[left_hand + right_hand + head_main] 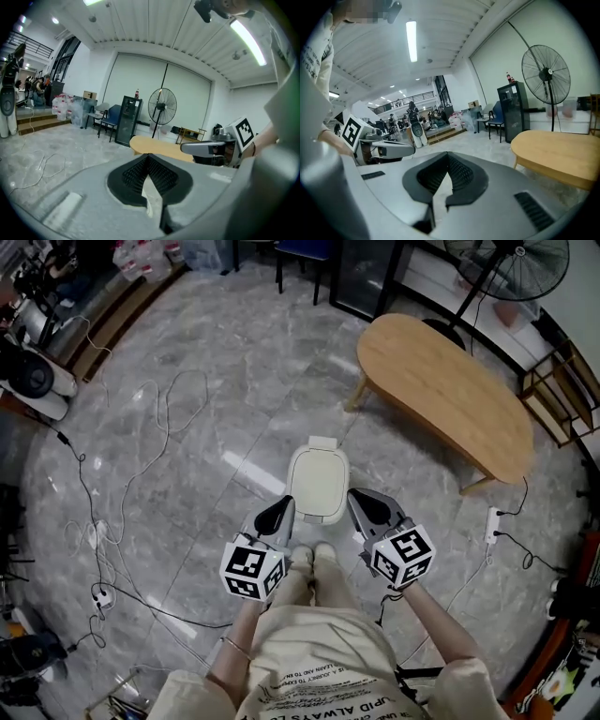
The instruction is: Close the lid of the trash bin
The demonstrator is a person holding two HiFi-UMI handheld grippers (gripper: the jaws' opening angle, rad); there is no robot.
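Observation:
In the head view a white trash bin stands on the grey marble floor just ahead of the person's feet, its lid lying flat on top. My left gripper hovers over the bin's near left corner and my right gripper over its near right side, both well above it. Each gripper view looks level across the room and the bin is out of sight there. The left gripper has its pads together with nothing between them. The right gripper is likewise shut and empty.
A curved wooden table stands to the back right of the bin, with a floor fan behind it. Cables trail over the floor at left. A power strip lies at right. Shelves and equipment line the room's edges.

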